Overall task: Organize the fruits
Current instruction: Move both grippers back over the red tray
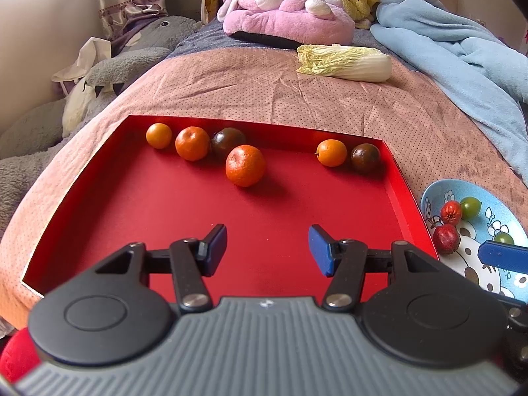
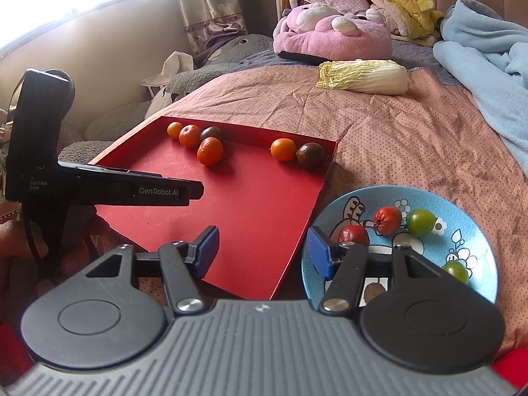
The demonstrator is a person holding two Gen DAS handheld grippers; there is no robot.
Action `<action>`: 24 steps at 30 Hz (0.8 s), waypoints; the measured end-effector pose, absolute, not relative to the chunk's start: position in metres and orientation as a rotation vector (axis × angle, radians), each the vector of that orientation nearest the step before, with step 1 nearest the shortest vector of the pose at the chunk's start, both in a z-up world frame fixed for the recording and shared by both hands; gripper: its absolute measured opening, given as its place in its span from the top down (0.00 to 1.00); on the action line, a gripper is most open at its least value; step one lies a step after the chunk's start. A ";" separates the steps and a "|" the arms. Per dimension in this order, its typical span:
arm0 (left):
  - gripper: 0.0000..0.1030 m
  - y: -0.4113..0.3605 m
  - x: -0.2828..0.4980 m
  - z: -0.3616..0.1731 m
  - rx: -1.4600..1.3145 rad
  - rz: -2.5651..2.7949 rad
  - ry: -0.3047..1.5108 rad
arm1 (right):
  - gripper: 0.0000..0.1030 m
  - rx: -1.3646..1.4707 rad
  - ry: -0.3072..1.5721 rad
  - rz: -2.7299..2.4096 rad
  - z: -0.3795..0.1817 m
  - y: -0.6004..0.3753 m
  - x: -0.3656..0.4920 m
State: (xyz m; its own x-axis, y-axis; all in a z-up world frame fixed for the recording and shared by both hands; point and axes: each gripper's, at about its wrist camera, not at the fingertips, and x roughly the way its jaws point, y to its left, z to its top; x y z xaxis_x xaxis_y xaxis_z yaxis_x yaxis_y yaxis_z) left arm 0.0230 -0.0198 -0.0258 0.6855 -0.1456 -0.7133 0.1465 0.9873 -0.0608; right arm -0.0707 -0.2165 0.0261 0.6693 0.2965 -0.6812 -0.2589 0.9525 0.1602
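A red tray (image 1: 138,231) lies on the bed and holds several fruits at its far side: a large orange (image 1: 245,165), two smaller oranges (image 1: 192,143) (image 1: 331,152), a small yellow-orange fruit (image 1: 159,135) and two dark tomatoes (image 1: 227,140) (image 1: 365,157). A blue patterned plate (image 2: 462,204) to the tray's right holds two red fruits (image 2: 387,219) (image 2: 353,235) and two green ones (image 2: 420,222) (image 2: 457,271). My left gripper (image 1: 268,250) is open and empty over the tray's near part. My right gripper (image 2: 262,252) is open and empty, over the tray's right edge next to the plate.
A napa cabbage (image 1: 345,62) lies further back on the pink bedspread (image 1: 264,92). A blue blanket (image 1: 462,52) is piled at the right, plush toys (image 1: 283,10) at the back. The left gripper's body (image 2: 99,188) shows at the left in the right wrist view.
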 end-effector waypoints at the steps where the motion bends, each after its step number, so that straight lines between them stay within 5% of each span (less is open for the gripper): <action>1: 0.44 -0.019 0.024 -0.026 0.001 -0.164 0.800 | 0.37 0.051 0.778 0.315 0.026 -0.216 -0.070; 24: 0.44 -0.016 0.066 -0.029 -0.004 -0.144 0.837 | 0.37 0.004 0.785 0.331 0.014 -0.205 -0.016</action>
State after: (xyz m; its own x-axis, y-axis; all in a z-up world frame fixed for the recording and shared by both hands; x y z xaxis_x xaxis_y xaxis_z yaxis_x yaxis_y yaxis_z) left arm 0.0661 -0.0160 -0.0291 0.6604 -0.1284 -0.7398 0.1256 0.9903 -0.0597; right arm -0.0157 -0.2054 0.0143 0.6585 0.2941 -0.6928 -0.2909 0.9484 0.1261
